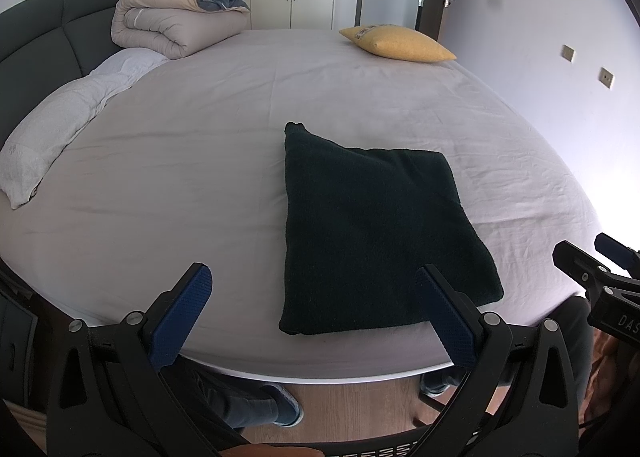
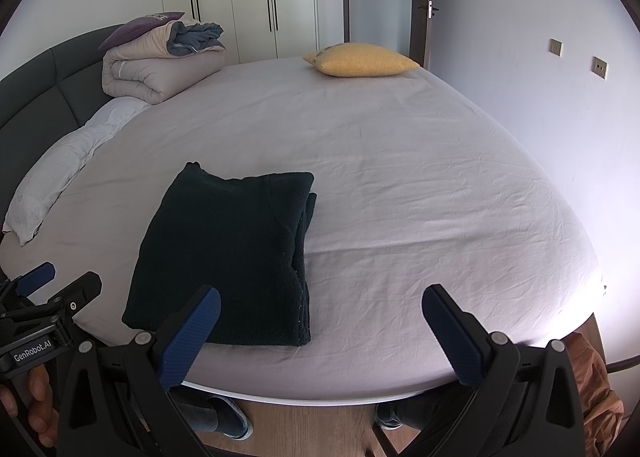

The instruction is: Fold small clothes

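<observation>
Two hand-held grippers, left (image 1: 312,313) and right (image 2: 320,331), hover spread wide, grasping nothing, off the bed's (image 2: 400,197) near edge. The dark green knit garment (image 1: 372,225) lies folded by that edge (layers stacked, edges slightly uneven). Squaring the stack's right side would likely finish it neatly.

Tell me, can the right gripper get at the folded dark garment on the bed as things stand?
Probably yes. The right gripper is open and empty, the dark garment lies flat just ahead to its left near the bed edge, and nothing lies between them.
</observation>
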Available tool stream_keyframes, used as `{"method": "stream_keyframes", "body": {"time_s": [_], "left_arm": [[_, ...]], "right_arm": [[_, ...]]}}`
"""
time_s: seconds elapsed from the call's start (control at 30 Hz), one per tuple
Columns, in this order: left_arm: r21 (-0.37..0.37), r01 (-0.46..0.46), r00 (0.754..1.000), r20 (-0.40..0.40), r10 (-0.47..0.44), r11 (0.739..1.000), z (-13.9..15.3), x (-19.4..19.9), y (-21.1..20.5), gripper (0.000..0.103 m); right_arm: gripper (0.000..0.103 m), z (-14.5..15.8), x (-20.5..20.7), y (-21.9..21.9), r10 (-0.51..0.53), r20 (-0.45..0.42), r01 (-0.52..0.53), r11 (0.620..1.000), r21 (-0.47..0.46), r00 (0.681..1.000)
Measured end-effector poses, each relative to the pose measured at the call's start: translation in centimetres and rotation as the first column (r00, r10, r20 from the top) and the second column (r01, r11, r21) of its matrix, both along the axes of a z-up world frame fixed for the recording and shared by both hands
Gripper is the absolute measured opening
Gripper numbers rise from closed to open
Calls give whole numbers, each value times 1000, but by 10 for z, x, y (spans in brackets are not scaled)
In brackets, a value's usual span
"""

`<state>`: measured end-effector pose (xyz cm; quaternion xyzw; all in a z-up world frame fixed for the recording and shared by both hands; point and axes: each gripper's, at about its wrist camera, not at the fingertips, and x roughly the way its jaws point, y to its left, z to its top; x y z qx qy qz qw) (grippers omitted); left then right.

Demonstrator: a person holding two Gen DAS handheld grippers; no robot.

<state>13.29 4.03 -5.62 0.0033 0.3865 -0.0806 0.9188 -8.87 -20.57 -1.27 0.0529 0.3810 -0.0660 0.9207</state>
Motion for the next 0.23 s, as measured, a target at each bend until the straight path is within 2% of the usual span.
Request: {"method": "stream_keyframes", "body": {"time_s": [0.23], "left_arm": [[0, -5, 1000, 1, 5, 1000, -1, 0, 2, 103]], "right_arm": [[103, -4, 0, -3, 5, -10, -5, 1000, 7, 1000]]}}
